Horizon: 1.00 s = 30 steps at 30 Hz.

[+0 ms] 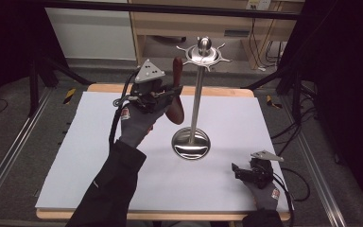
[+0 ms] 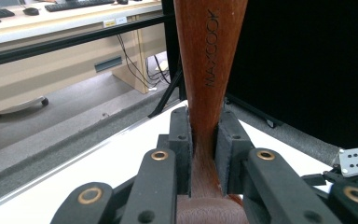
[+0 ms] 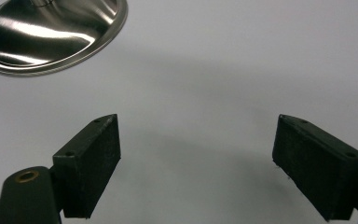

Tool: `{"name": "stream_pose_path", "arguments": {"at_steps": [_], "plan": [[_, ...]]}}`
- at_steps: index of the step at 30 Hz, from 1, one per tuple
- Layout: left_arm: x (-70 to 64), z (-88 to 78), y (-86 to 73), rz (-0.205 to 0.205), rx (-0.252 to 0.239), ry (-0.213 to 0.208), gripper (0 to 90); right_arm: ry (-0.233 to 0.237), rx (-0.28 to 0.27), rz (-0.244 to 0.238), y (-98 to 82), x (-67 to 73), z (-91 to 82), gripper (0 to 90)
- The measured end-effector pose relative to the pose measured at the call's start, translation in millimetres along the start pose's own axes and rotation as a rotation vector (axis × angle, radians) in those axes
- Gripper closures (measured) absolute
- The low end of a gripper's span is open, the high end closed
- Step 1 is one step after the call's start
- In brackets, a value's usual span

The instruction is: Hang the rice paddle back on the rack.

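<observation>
My left gripper (image 1: 174, 92) is raised over the back left of the table, shut on a dark wooden cooking utensil (image 1: 177, 71) held upright. Its handle, marked MAXCOOK (image 2: 210, 60), rises between the left gripper's (image 2: 204, 136) pads. The broad end (image 1: 175, 113) hangs below. Just to its right stands a steel utensil stand (image 1: 197, 90) with a hooked crown (image 1: 204, 53) and a round base (image 1: 191, 143). My right gripper (image 1: 237, 172) rests low at the front right, open, with nothing between its jaws (image 3: 196, 154). The stand's base (image 3: 51, 32) lies ahead of it.
A white mat (image 1: 99, 156) covers the wooden table. Metal rails run along the floor on both sides. A desk and cables (image 1: 257, 42) stand beyond the far edge. The right gripper's grey plate (image 2: 356, 161) shows low at the right in the left gripper view.
</observation>
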<state>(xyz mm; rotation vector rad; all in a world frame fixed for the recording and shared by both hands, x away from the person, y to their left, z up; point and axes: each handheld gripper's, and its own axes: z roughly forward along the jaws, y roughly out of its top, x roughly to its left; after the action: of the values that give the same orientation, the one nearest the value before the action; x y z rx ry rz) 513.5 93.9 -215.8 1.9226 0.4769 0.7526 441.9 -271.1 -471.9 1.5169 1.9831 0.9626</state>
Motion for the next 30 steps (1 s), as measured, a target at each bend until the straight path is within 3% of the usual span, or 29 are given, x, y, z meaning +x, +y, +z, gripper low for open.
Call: {"name": "stream_pose_path", "arguments": {"at_steps": [4, 18, 30], "plan": [[0.9, 3.7, 0.8, 0.017, 0.008, -0.017, 77.8, -0.002, 0.0, 0.001, 0.0, 0.2, 0.0, 15.4], [-1.1, 12.5, 0.1, 0.009, -0.001, -0.012, 77.7, 0.001, -0.001, 0.003, 0.1, 0.2, -0.3, 15.4], [-2.7, 15.8, -6.5, 0.001, -0.049, 0.004, 76.8, 0.004, 0.001, 0.005, 0.0, 0.5, 0.0, 15.2]]}}
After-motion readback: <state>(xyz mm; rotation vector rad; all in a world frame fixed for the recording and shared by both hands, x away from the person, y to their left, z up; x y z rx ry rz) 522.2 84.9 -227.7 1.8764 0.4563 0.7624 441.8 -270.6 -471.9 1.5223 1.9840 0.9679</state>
